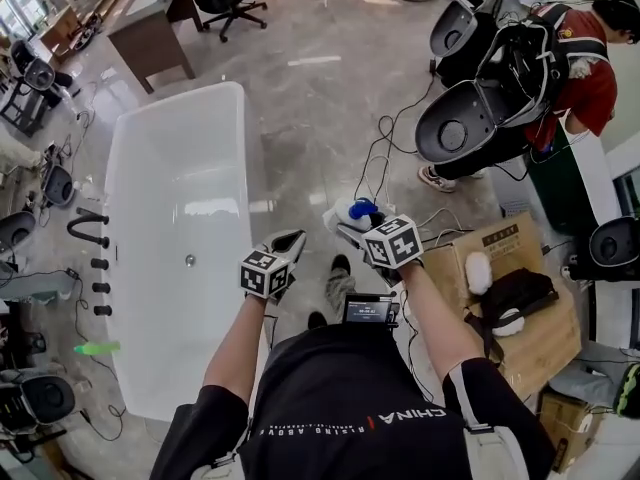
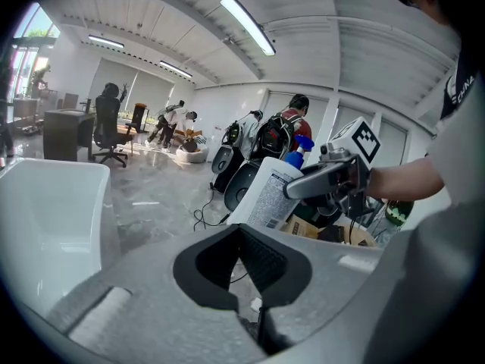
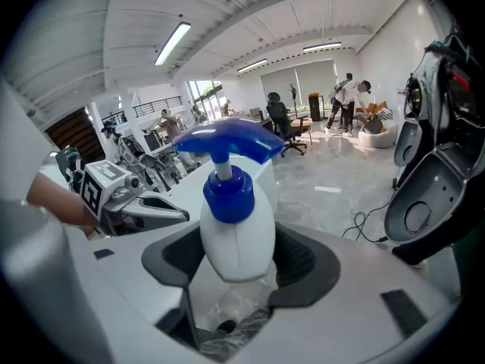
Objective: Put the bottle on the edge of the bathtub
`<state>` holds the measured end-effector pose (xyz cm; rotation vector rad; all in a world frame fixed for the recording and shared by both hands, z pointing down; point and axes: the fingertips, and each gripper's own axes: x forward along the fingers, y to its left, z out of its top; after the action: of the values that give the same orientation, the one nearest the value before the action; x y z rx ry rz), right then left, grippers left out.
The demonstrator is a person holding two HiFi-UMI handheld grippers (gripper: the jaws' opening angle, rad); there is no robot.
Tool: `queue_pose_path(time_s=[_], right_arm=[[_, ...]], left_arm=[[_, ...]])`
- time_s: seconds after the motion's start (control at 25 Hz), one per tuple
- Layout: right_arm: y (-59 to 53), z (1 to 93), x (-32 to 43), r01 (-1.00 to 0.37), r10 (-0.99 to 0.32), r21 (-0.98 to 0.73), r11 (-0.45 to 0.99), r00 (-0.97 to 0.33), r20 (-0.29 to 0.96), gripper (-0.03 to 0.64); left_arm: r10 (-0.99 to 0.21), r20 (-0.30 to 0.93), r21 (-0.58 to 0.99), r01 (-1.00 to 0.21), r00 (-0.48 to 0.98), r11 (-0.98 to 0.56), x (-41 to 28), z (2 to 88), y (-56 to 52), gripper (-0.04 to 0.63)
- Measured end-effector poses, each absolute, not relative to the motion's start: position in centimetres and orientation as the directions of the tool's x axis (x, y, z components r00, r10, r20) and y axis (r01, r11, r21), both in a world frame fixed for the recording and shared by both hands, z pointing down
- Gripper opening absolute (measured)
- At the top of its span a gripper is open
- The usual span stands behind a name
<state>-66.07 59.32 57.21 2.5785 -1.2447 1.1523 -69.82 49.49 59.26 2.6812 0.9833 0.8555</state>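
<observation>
Well over on the left side of the head view, the white bathtub (image 1: 243, 148) is lying lengthwise up the frame, with its near long rim facing the person. Both grippers are hanging over the marble floor (image 1: 320, 78) just right of that rim. The left gripper (image 1: 288, 246) is sitting nearer the tub, with its jaw tips resting together and nothing between them. The right gripper (image 1: 350, 232) is sitting further right, its jaws standing wide and pressing on the body of the white bottle (image 3: 235, 233).

So the bottle is being held in the air, clear of the tub and to the right of it, with the left gripper lying between it and the rim. Its long axis is running along the right gripper's jaws, and the blue pump head (image 3: 226, 144) is pointing forward, toward the upper frame. It is tilting rather than standing. Judging from this, the coming move is calling for a shift to frame left past the empty gripper. The bottle would also need tipping so that its base meets the rim.
</observation>
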Motion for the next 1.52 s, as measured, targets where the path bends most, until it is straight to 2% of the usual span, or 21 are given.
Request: queue_pose_path(time_s=[0.6, 1.24, 1.52], right_arm=[[57.5, 57.2, -43.3, -0.739, -0.699, -0.274, -0.616, 0.353, 0.622, 0.273], [57.0, 58.9, -28.7, -0.761, -0.709, -0.284, -0.583, 0.307, 0.635, 0.273], [54.4, 59.6, -19.0, -0.759, -0.693, -0.265, -0.595, 0.318, 0.647, 0.273]], left_arm=[[0.565, 0.499, 0.300, 0.480, 0.658, -0.824, -47.7, 58.7, 47.7, 0.009], [0.533, 0.505, 0.307, 0.436, 0.679, -0.846, -33.7, 60.4, 47.1, 0.009], [0.551, 0.485, 0.338, 0.436, 0.679, -0.834, -23.4, 61.6, 44.1, 0.009]])
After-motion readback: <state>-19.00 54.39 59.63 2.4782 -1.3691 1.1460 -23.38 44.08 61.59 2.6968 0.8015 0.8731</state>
